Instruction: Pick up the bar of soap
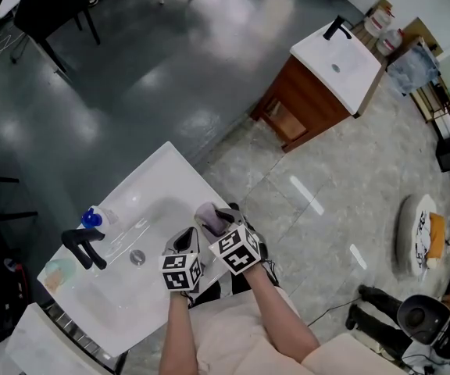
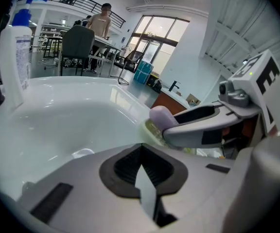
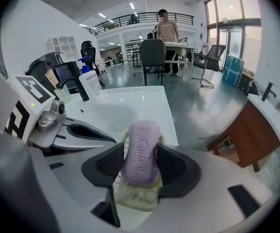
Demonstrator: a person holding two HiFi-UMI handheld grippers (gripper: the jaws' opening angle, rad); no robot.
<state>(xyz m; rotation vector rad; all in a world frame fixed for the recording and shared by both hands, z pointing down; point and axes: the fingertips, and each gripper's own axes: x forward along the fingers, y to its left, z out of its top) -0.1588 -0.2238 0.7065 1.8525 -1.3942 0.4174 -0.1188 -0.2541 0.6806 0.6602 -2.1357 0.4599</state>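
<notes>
left claw (image 2: pixel 142 171), right claw (image 3: pixel 140 165): grey, black ribbed pads (image 3: pixel 106 165) | marker cubes (image 1: pixel 182 272): white, black squares | clothing (image 1: pixel 226 336): beige

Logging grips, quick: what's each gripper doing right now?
Left gripper: jaws shut, nothing between them.
Right gripper: jaws closed on the bar of soap, which sits on a soap dish.

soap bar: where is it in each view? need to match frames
Head view: soap bar at centre, by the near corner of the sink.
Left gripper view: right of centre, only its lilac end showing.
Right gripper view: centre, between the jaws.
Shared landmark: blue-topped bottle.
</notes>
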